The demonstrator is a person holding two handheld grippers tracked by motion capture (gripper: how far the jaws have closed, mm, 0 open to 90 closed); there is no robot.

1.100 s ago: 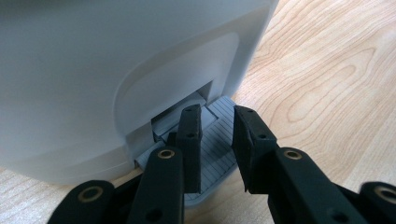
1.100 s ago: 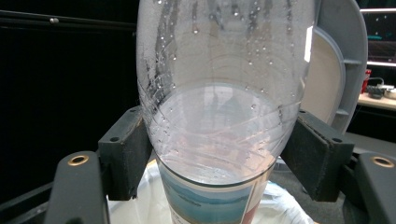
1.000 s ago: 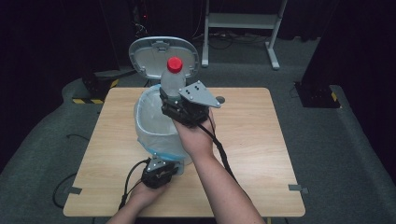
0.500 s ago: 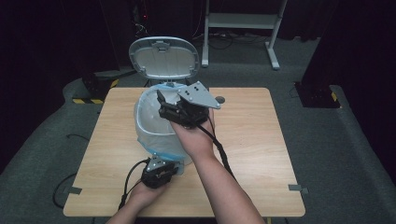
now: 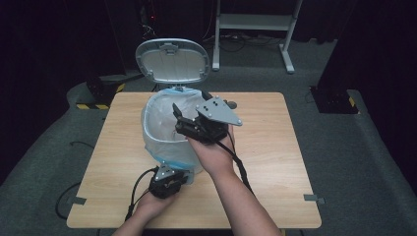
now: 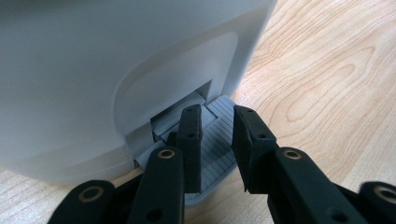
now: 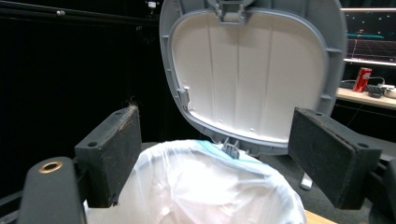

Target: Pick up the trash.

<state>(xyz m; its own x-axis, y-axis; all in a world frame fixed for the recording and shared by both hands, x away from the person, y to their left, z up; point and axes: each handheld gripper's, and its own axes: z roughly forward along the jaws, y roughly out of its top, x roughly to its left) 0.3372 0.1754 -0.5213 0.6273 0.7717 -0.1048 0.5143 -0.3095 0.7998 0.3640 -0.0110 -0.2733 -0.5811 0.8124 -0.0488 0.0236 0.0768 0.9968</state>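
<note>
Right gripper (image 7: 215, 158): two black jaws rise from the bottom corners, set wide apart with nothing between them; the left pad's top edge is frayed.
Grey plastic bin lid with pale ribbed inner face (image 7: 250, 70): stands open and upright, above and behind the bag, between the jaws.
Lid hinge (image 7: 232, 148): a small grey tab at the lid's lower edge, touching the bag's rim.
Translucent white plastic bag liner (image 7: 201, 186): bunched over the bin mouth below the lid, with a blue edge near the hinge.
Red drink can (image 7: 362, 79): far right of the lid, upright on a pale shelf (image 7: 364, 98).
Background: dark.
</note>
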